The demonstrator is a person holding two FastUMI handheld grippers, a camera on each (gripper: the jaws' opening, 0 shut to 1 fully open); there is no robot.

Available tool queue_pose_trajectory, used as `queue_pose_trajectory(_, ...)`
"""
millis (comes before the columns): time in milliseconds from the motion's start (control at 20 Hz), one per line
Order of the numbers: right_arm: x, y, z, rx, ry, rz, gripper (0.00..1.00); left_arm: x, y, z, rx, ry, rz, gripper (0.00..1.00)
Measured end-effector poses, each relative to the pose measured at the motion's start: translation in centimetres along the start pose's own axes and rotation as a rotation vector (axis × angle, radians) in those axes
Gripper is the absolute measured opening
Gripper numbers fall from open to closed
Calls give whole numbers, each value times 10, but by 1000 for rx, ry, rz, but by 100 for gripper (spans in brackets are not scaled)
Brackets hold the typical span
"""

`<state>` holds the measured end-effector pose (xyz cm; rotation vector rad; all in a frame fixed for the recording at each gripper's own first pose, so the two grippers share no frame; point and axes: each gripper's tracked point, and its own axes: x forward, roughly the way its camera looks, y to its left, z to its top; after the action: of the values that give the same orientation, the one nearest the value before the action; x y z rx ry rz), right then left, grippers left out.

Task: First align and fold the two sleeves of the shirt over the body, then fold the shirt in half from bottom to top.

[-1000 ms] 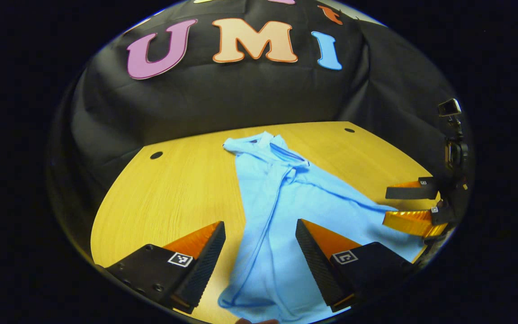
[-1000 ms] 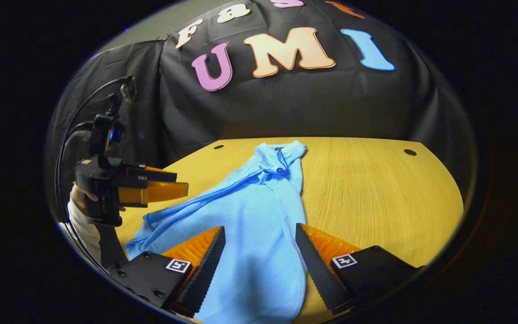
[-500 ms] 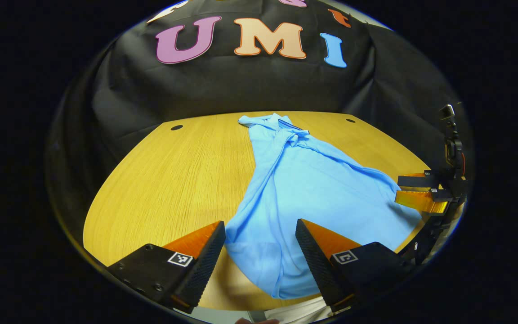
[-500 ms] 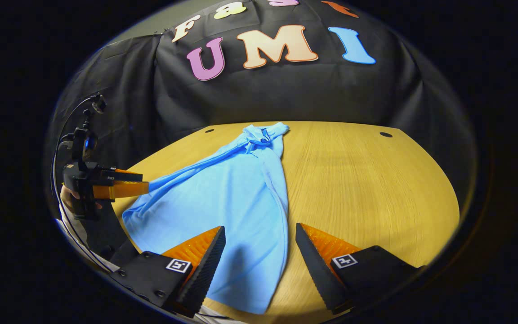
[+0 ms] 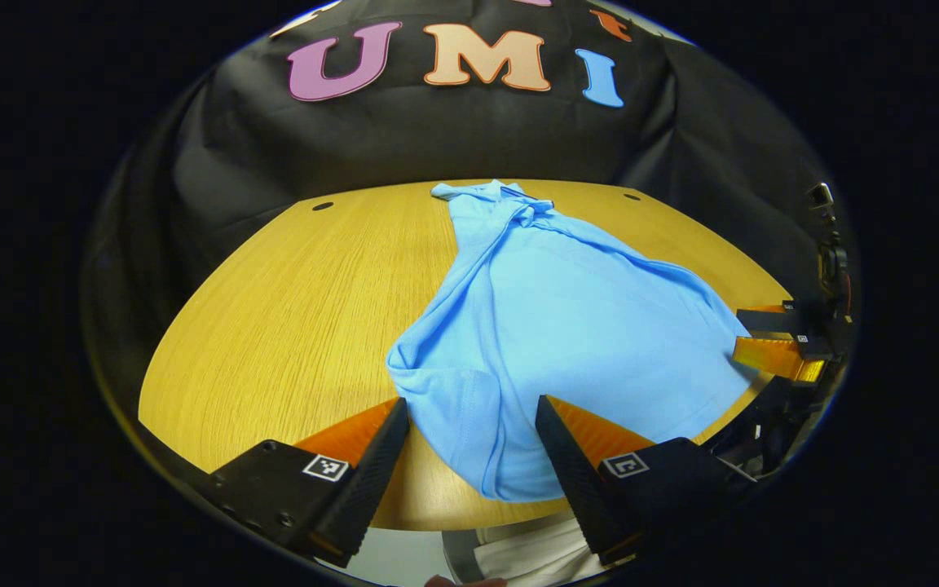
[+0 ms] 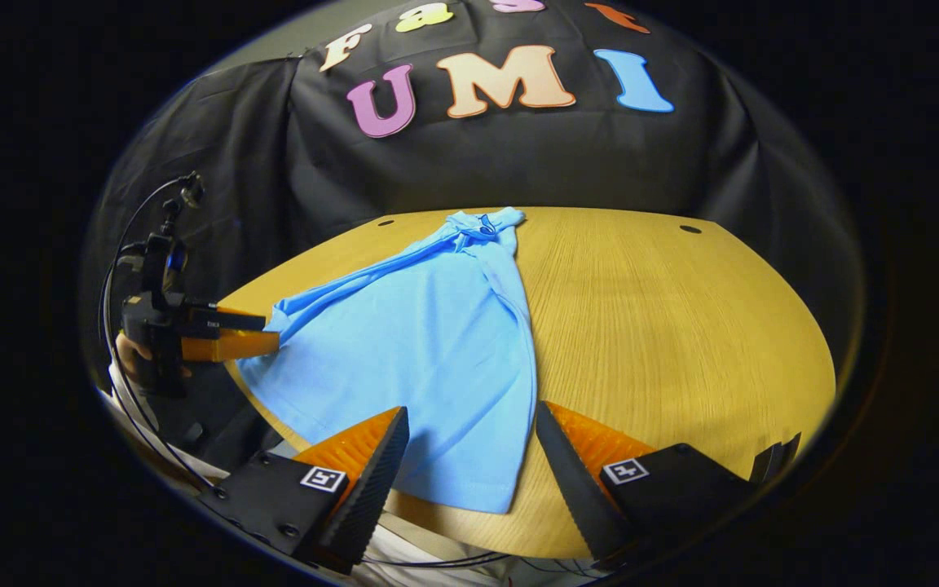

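Note:
A light blue shirt [image 5: 567, 326] lies on the wooden table [image 5: 290, 310], collar [image 5: 510, 204] at the far side and hem fanned wide along the near edge. It is narrow and bunched up near the collar. My left gripper [image 5: 473, 444] stands open over the hem's left corner, with cloth showing between its fingers but not pinched. In the right gripper view the shirt [image 6: 429, 342] spreads to the left, and my right gripper [image 6: 469, 448] is open above the hem's right end. A hand holds the left gripper [image 6: 229, 334] at the hem's other corner.
The table [image 6: 665, 326] has small dark holes [image 6: 690, 229] near its far edge and bare wood beside the shirt. Black cloth walls the far side. The right gripper [image 5: 771, 338] shows at the table's right edge. White clothing [image 5: 535, 554] shows below the near edge.
Both grippers have drawn back toward the table's near edge. The shirt's lower part, narrow and rumpled before, now lies wider and flatter. Both stayed open.

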<state>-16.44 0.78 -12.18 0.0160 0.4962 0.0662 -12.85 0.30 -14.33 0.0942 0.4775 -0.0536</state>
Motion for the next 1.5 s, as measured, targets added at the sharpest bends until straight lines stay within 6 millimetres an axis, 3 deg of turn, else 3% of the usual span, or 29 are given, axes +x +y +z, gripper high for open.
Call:
queue_pose_trajectory(50,0,0,0,-3,-1,-4,98,2,-2,-3,13,2,1,96)
queue_pose_trajectory(150,0,2,-3,-32,1,-13,94,1,-5,-1,33,-15,-1,96)
queue_pose_trajectory(200,0,3,-5,-63,1,-17,98,3,-5,-1,32,-21,-6,94)
queue_pose_trajectory(250,-1,3,-6,-97,-2,-21,94,3,-6,-1,16,-24,-12,94)
queue_pose_trajectory(350,1,8,-5,-87,-7,-1,95,4,-8,-1,-2,-32,-24,94)
queue_pose_trajectory(450,2,10,-6,-102,-13,12,83,5,-15,-2,12,-46,-46,93)
queue_pose_trajectory(550,3,16,-6,-109,-19,34,72,5,-23,-2,33,-71,-71,80)
queue_pose_trajectory(600,3,20,-8,-116,-20,51,65,5,-28,-1,40,-85,-87,65)
queue_pose_trajectory(650,4,24,-8,-115,-21,64,54,5,-32,-2,45,-91,-95,59)
queue_pose_trajectory(700,5,25,-7,-114,-22,70,44,6,-34,-1,53,-99,-104,43)
queue_pose_trajectory(900,7,28,-7,-102,-28,64,8,7,-41,-1,51,-106,-129,13)
queue_pose_trajectory(1050,1,30,-8,-88,-21,67,8,5,-40,-1,49,-104,-122,11)
queue_pose_trajectory(1100,7,29,-7,-71,-19,69,4,6,-41,0,42,-102,-125,11)
queue_pose_trajectory(1500,13,30,1,-84,-2,62,3,8,-43,6,-25,-97,-184,0)
